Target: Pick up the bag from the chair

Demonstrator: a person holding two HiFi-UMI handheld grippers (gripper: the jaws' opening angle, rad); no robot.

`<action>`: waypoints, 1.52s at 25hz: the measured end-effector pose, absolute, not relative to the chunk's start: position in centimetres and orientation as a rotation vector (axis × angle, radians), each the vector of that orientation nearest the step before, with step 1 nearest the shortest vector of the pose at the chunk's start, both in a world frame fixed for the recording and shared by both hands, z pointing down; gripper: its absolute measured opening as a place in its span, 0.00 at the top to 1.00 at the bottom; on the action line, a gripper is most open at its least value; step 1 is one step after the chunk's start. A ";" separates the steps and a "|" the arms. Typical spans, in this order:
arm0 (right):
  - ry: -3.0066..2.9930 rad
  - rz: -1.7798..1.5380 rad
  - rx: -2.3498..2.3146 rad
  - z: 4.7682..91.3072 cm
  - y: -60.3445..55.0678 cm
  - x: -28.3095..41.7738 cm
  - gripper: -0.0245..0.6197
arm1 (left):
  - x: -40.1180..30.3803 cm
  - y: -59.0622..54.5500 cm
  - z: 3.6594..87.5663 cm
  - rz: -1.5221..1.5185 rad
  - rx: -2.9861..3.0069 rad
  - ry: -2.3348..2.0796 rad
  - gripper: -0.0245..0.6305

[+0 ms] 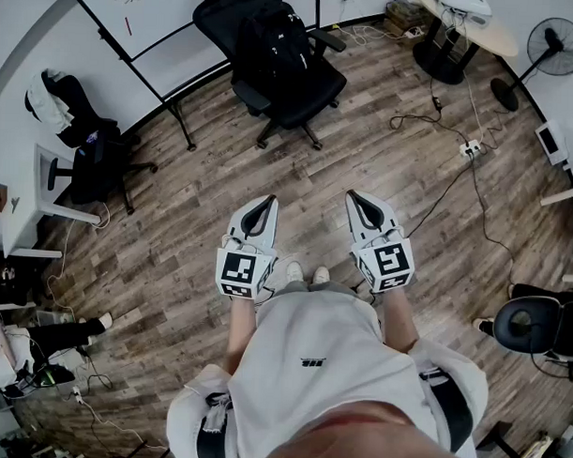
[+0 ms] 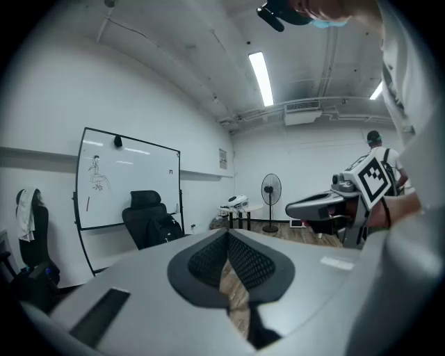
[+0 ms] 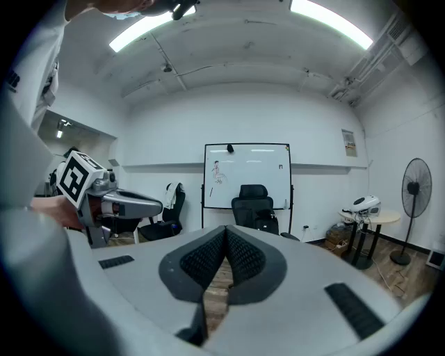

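Observation:
A black bag [image 1: 274, 37] rests on the seat of a black office chair [image 1: 296, 88] at the far side of the room, in front of a whiteboard. The left gripper view shows the chair [image 2: 144, 212] with the bag [image 2: 167, 227] far off, and in the right gripper view the bag [image 3: 267, 222] sits on the same chair [image 3: 251, 198]. My left gripper [image 1: 266, 203] and right gripper [image 1: 354, 197] are held side by side at waist height, well short of the chair. Both are shut with nothing between the jaws.
A whiteboard on a stand [image 1: 149, 12] is behind the chair. A second chair draped with clothes [image 1: 88, 141] stands at the left. A round table [image 1: 462, 28], a fan [image 1: 554, 47], floor cables with a power strip [image 1: 471, 147] and another chair [image 1: 536, 324] lie to the right.

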State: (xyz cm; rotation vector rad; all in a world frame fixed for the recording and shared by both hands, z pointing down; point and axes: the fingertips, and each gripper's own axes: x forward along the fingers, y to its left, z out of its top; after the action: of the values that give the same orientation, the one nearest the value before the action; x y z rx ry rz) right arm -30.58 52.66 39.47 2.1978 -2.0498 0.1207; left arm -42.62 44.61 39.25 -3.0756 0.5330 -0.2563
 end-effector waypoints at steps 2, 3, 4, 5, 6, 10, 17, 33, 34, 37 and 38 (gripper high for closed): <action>-2.069 0.107 2.200 39.4 53.2 -30.4 0.97 | -42.3 45.2 39.4 -0.258 -3.075 0.548 0.95; -2.079 0.104 2.201 39.4 53.5 -30.3 0.97 | -42.1 45.5 39.5 -0.260 -3.070 0.554 0.95; -2.090 0.104 2.200 39.4 53.7 -30.3 0.97 | -41.8 45.8 39.6 -0.261 -3.061 0.558 0.95; -2.103 0.104 2.195 39.5 53.9 -30.3 0.97 | -41.6 46.1 39.7 -0.262 -3.048 0.560 0.95; -2.118 0.102 2.185 39.6 54.0 -30.3 0.97 | -41.3 46.3 39.8 -0.262 -3.039 0.562 0.95; -2.142 0.106 2.141 40.0 53.3 -30.3 0.97 | -40.5 46.2 39.9 -0.245 -3.077 0.576 0.95; -2.139 0.125 2.122 40.8 51.2 -28.3 0.97 | -39.0 43.9 40.0 -0.229 -3.091 0.579 0.95; -2.106 0.164 2.153 41.2 39.3 -21.3 0.97 | -32.1 31.6 40.6 -0.284 -3.083 0.530 0.95; -2.101 0.167 2.155 41.2 38.5 -20.9 0.97 | -31.7 30.7 40.6 -0.289 -3.082 0.525 0.95; -2.080 0.180 2.162 41.2 36.0 -19.8 0.97 | -30.7 28.1 40.7 -0.300 -3.081 0.502 0.95; -2.074 0.184 2.165 41.3 35.2 -19.5 0.97 | -30.4 27.3 40.7 -0.302 -3.087 0.493 0.95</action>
State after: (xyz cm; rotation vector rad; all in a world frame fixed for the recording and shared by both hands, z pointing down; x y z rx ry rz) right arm -19.53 35.25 41.28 2.1645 -2.0738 0.1839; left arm -30.36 27.32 40.71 -3.0865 0.4934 -0.3016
